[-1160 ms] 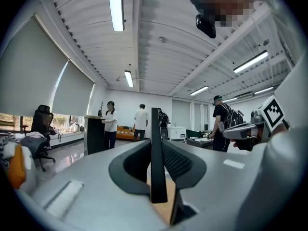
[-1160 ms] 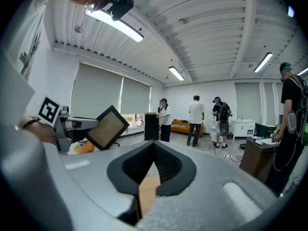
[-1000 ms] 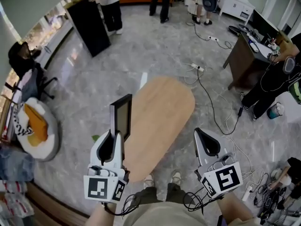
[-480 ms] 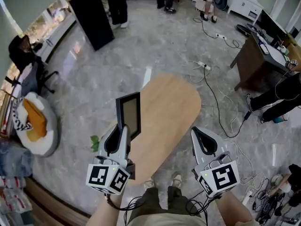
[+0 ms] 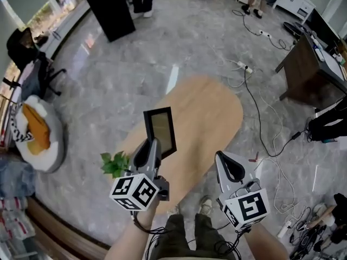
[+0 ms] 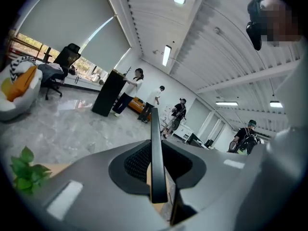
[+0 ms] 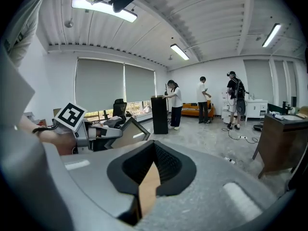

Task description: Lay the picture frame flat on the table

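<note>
The picture frame (image 5: 161, 131) is black with a glass front. It stands upright, slightly tilted, above the near left part of the oval wooden table (image 5: 211, 112). My left gripper (image 5: 153, 143) is shut on its lower edge. In the left gripper view the frame (image 6: 156, 162) shows edge-on between the pads. My right gripper (image 5: 223, 156) hovers by the table's near right edge, shut with nothing in it. From the right gripper view (image 7: 155, 146) I see the frame (image 7: 126, 134) held up at the left.
A small green plant (image 5: 115, 164) sits at the table's near left edge beside my left gripper. Cables (image 5: 260, 107) trail over the marble floor to the right. A dark desk (image 5: 309, 64) stands far right, a black cabinet (image 5: 111, 4) far back, a beanbag (image 5: 32, 129) at left.
My left gripper has carried the frame to the right, from beyond the table's left edge to above the tabletop. The right gripper has stayed near the table's near right edge.
</note>
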A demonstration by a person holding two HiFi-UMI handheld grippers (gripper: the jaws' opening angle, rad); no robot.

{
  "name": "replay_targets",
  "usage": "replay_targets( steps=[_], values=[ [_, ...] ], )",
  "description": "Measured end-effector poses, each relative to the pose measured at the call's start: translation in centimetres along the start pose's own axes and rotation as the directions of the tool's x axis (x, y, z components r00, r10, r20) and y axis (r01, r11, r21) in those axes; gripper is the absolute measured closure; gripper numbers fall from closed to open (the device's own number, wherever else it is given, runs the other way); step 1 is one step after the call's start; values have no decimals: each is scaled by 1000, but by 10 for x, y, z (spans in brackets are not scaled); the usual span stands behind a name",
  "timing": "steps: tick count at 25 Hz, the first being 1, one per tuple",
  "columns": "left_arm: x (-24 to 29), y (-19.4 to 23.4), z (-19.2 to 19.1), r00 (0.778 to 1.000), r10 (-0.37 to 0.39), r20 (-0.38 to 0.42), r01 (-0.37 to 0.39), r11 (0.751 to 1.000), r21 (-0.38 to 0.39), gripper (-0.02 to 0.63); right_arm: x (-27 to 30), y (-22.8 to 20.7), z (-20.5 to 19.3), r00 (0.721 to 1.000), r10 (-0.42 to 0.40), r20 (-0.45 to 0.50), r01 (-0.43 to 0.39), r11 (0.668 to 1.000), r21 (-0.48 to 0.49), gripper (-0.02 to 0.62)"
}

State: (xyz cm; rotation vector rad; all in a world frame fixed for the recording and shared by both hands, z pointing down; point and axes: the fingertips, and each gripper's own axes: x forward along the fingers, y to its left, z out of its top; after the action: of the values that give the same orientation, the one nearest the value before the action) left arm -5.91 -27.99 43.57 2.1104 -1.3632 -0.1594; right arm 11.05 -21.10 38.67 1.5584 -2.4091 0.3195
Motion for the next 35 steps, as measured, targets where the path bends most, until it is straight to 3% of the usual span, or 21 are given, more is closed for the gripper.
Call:
replay_targets(
  steps=[7, 11, 17, 26, 30, 35],
  values=[
    [35, 50, -75, 995, 15, -98, -25, 995, -99, 515, 37, -5, -57, 998, 18, -58, -17, 1000, 14, 594],
    [49, 73, -109, 992, -22, -121, -3, 980, -198, 515, 57, -6, -89, 996, 30, -83, -29, 999, 21, 594],
    [66, 108, -164, 984, -19, -178, -31, 961, -276, 515, 85, -5, -139, 991, 50, -125, -45, 998, 42, 594],
    [76, 167, -250, 968, 6, -251, -115, 898, -424, 515, 118, 0, -199, 980, 85, -179, -77, 996, 51, 594],
    [76, 178, -277, 961, -4, -275, -143, 847, -512, 514, 127, 4, -219, 975, 102, -200, -94, 994, 47, 594],
    [78, 191, -301, 953, 7, -303, -175, 828, -533, 514, 134, 9, -242, 966, 124, -229, -113, 992, 58, 594]
  ],
)
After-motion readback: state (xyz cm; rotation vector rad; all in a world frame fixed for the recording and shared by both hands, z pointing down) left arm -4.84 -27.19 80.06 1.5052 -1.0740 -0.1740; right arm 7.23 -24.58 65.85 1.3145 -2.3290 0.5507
